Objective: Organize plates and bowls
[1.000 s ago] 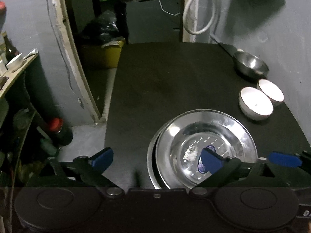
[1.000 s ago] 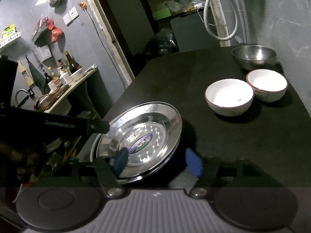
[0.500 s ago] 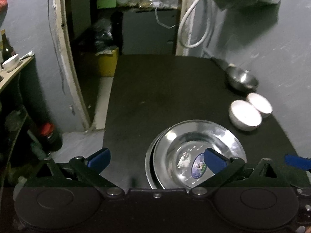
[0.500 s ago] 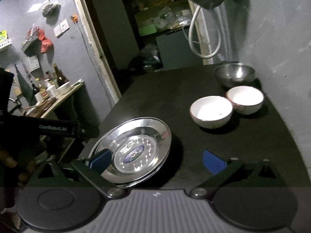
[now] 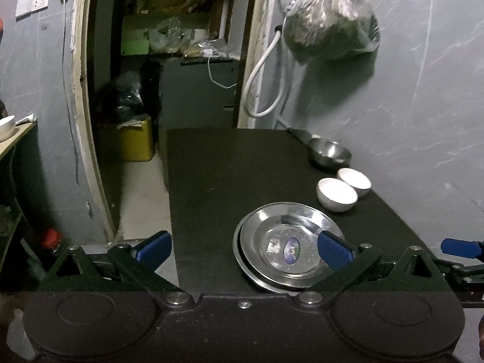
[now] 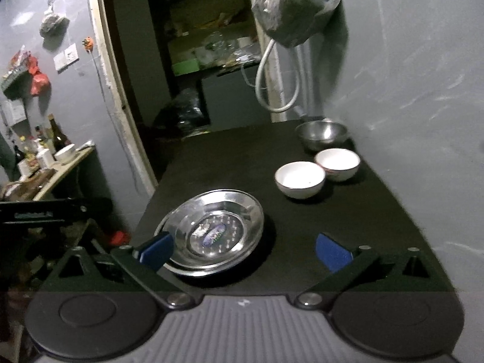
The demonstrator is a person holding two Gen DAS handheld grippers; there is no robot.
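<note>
Two steel plates (image 5: 287, 245) (image 6: 216, 231) lie stacked near the front left of the black table (image 5: 230, 175) (image 6: 348, 220), the top one bearing a blue oval sticker. Behind them to the right stand two white bowls (image 5: 336, 194) (image 6: 300, 179) side by side, the second one (image 5: 354, 180) (image 6: 337, 162) nearer the wall. A steel bowl (image 5: 329, 152) (image 6: 321, 134) sits beyond them. My left gripper (image 5: 243, 248) hangs open above the table's near edge, nothing between its blue pads. My right gripper (image 6: 243, 249) is open too, wide and empty, just short of the plates.
A grey wall runs along the table's right side, with a filled plastic bag (image 5: 329, 21) and a looped white hose (image 5: 266, 90) hanging above the far end. A doorway (image 5: 169, 60) opens behind the table. A wooden shelf (image 6: 60, 166) with bottles stands left.
Both grippers have drawn back and risen away from the stacked plates, tilting up so more wall shows. The right gripper's jaws spread wider. The plates stay on the table.
</note>
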